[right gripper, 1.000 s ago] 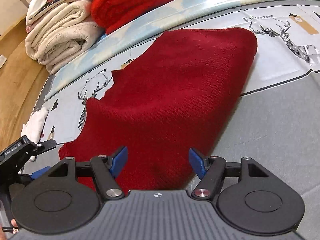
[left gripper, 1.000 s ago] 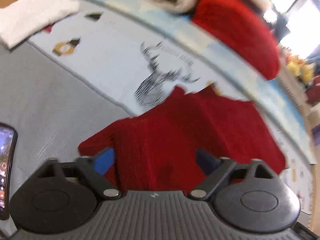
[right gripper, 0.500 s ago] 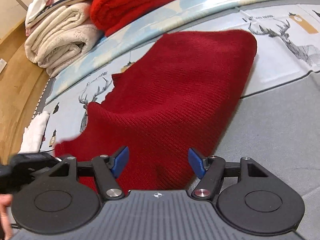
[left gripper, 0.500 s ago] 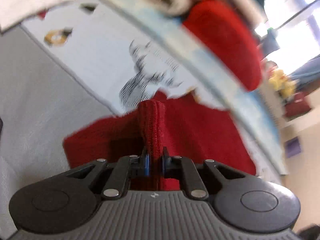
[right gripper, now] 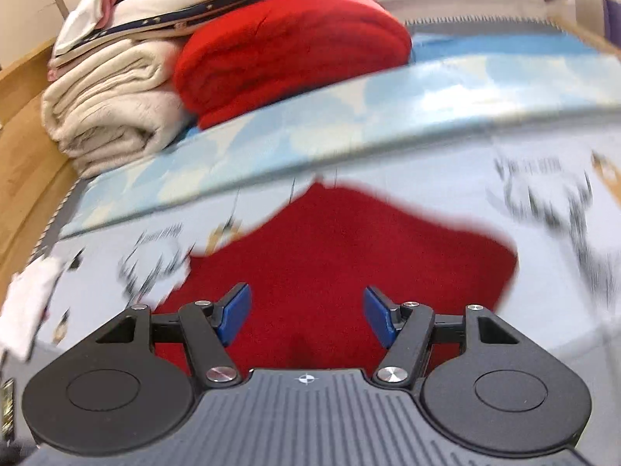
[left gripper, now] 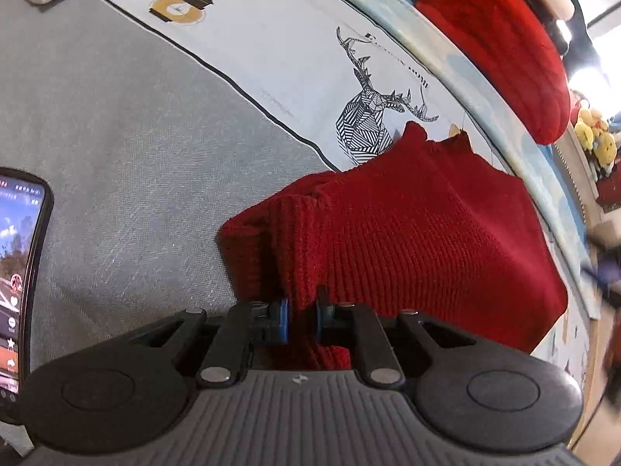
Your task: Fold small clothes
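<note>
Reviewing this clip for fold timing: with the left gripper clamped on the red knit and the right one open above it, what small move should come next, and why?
Probably lower the right gripper and close it on the red knit garment. Its jaws stand open over the cloth with nothing between them, while the left gripper already pinches a ribbed edge, so a second hold would let both lift and fold together.

Both views are showing even, fairly bright indoor light with soft shadows. In the left wrist view a window (left gripper: pixel 605 27) is blowing out to white glare at the upper right, and the right edge is smearing with motion. The right wrist view is blurring heavily across the bed sheet (right gripper: pixel 543 209) prints in the middle. Fisheye distortion is bending straight lines toward every edge.
</note>
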A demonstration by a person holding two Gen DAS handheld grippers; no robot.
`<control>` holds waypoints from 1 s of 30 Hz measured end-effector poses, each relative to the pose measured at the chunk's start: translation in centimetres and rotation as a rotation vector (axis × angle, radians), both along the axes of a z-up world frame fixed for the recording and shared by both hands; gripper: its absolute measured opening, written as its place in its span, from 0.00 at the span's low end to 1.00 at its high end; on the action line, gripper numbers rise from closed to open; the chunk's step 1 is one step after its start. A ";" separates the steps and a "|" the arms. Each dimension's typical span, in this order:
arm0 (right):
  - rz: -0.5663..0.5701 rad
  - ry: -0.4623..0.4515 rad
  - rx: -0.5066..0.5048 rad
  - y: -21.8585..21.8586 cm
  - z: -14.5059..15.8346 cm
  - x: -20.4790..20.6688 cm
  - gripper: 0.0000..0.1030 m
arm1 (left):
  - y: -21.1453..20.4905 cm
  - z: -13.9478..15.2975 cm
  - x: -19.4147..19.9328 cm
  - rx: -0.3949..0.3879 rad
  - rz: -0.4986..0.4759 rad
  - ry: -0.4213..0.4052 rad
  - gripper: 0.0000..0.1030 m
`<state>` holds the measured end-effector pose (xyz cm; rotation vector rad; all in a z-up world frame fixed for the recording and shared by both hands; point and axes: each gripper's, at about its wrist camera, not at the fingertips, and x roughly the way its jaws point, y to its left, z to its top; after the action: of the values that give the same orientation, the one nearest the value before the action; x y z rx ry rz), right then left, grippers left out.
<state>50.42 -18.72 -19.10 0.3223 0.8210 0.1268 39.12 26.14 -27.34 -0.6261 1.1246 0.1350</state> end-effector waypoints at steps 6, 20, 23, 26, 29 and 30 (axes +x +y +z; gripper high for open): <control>-0.002 0.033 -0.052 0.4 -2.1 11.6 0.77 | 0.0 -0.7 0.8 0.005 -0.001 0.028 0.15; 0.168 0.003 -0.237 1.0 -5.6 13.0 0.10 | -1.7 2.8 -0.5 0.114 0.001 -0.131 0.12; 0.182 -0.142 -0.228 1.1 -0.9 10.1 0.07 | -0.9 4.0 -2.0 0.080 0.038 -0.205 0.12; 0.187 -0.242 -0.185 0.6 2.0 9.2 0.07 | -0.5 2.8 -1.9 0.103 0.064 -0.149 0.12; 0.156 -0.207 -0.210 1.1 0.7 11.3 0.07 | -0.2 0.1 -0.3 0.073 0.050 -0.028 0.17; 0.151 -0.167 -0.218 1.5 -0.8 12.2 0.09 | -0.1 0.0 -0.2 0.067 0.061 -0.021 0.19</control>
<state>62.66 -17.23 -19.87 0.0424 0.6854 0.2010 38.96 26.04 -27.38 -0.6011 1.0765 0.2171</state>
